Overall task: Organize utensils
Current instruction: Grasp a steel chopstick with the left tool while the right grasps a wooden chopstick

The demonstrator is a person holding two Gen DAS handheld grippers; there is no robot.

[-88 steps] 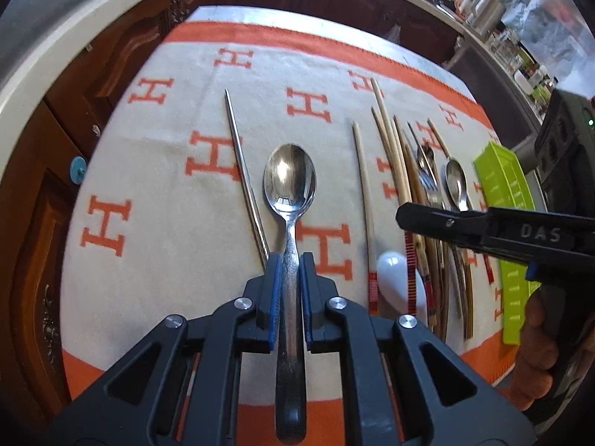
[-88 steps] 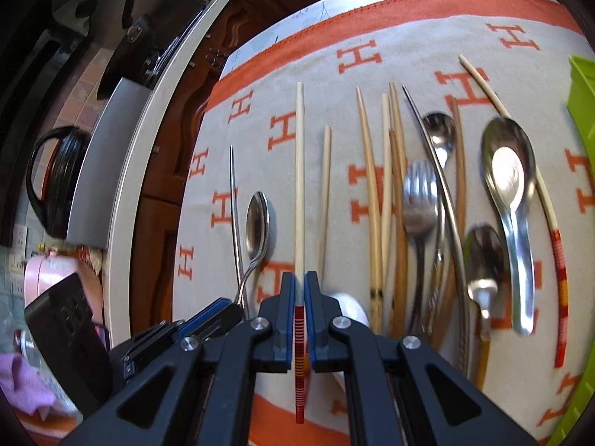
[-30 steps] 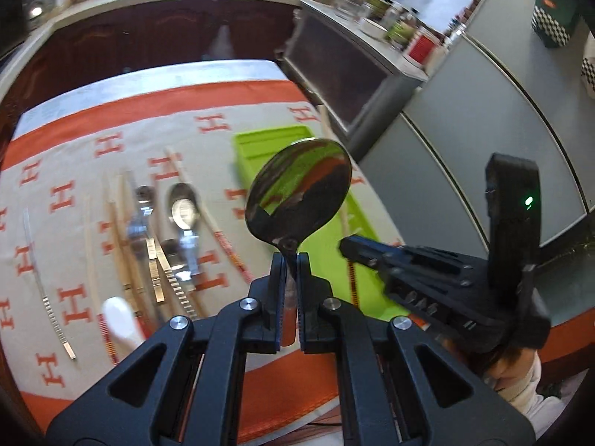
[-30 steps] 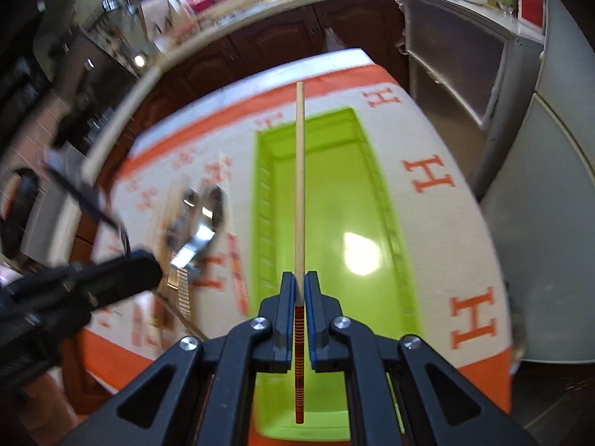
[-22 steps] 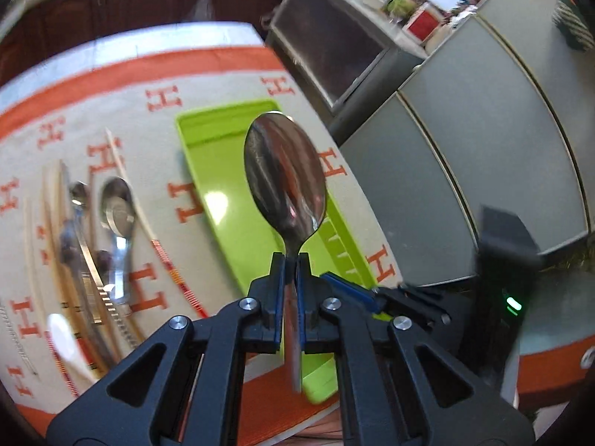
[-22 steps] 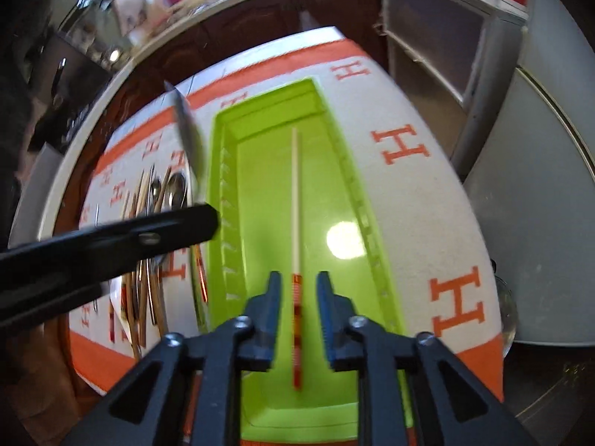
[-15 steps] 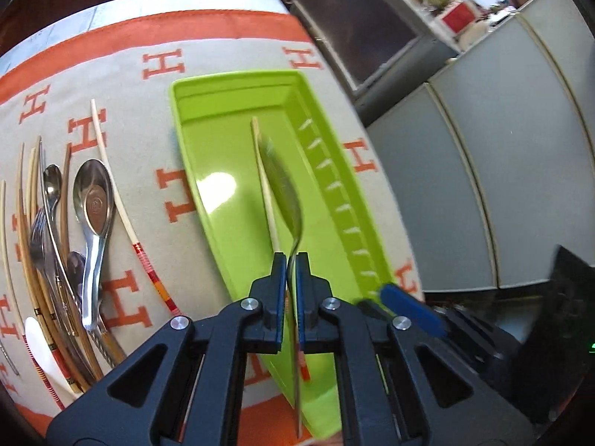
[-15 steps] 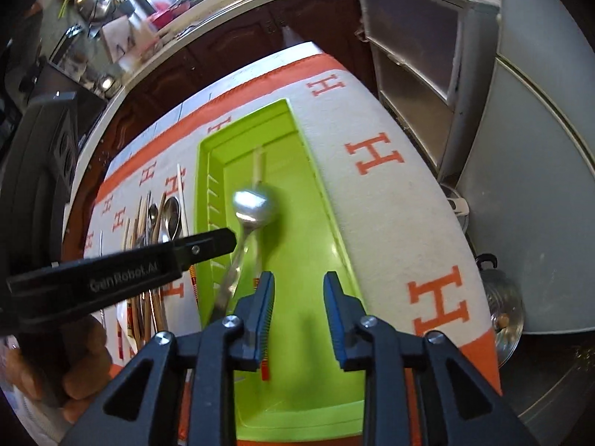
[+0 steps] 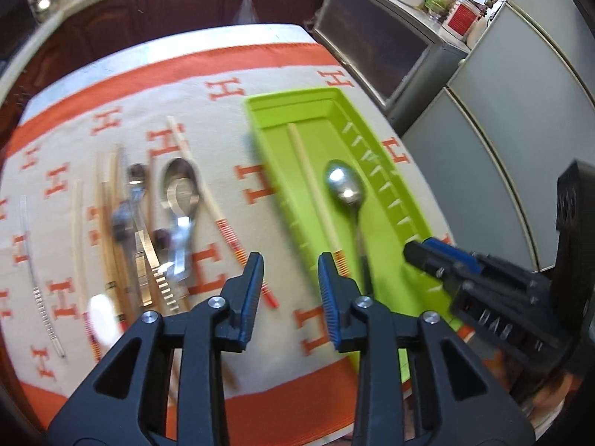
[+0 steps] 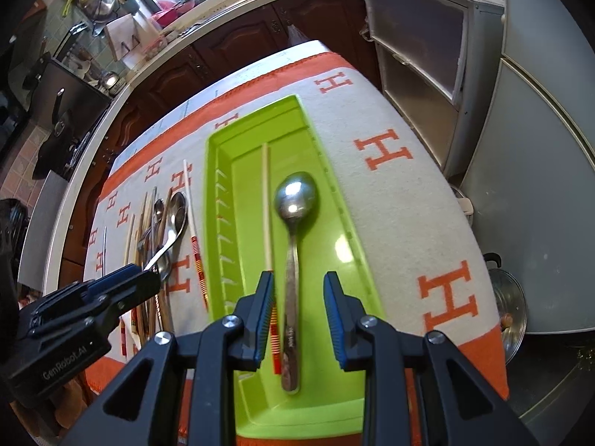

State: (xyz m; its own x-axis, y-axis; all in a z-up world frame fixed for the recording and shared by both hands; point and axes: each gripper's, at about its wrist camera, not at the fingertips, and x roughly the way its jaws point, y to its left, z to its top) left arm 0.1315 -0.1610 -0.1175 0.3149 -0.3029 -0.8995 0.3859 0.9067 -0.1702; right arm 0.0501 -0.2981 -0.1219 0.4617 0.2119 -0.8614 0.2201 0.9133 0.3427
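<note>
A lime green tray [image 9: 290, 98] [image 10: 253, 122] lies on the right of the cloth. Inside it a metal spoon [image 9: 344, 187] [image 10: 295, 197] and a pale chopstick [image 9: 312, 186] [image 10: 266, 204] with a red-striped end rest side by side. My left gripper [image 9: 290, 264] hovers just left of the tray's near end; its jaws are opening and hold nothing. My right gripper [image 10: 298, 280] stands open above the spoon's handle without touching it. Each gripper shows at the edge of the other's view: the right gripper [image 9: 427, 256] and the left gripper [image 10: 148, 278].
Left of the tray lie a big spoon [image 9: 180, 186], a striped chopstick [image 9: 208, 200], a blurred heap of forks and wooden chopsticks [image 9: 130, 215] and a metal chopstick [image 9: 29, 260]. The orange-bordered H-patterned cloth [image 10: 383, 152] covers the table. A steel pot [image 10: 509, 297] sits on the floor to the right.
The left gripper lowered the spoon into the tray, let it go and parted its jaws. The right gripper released the chopstick earlier and stays open over the tray.
</note>
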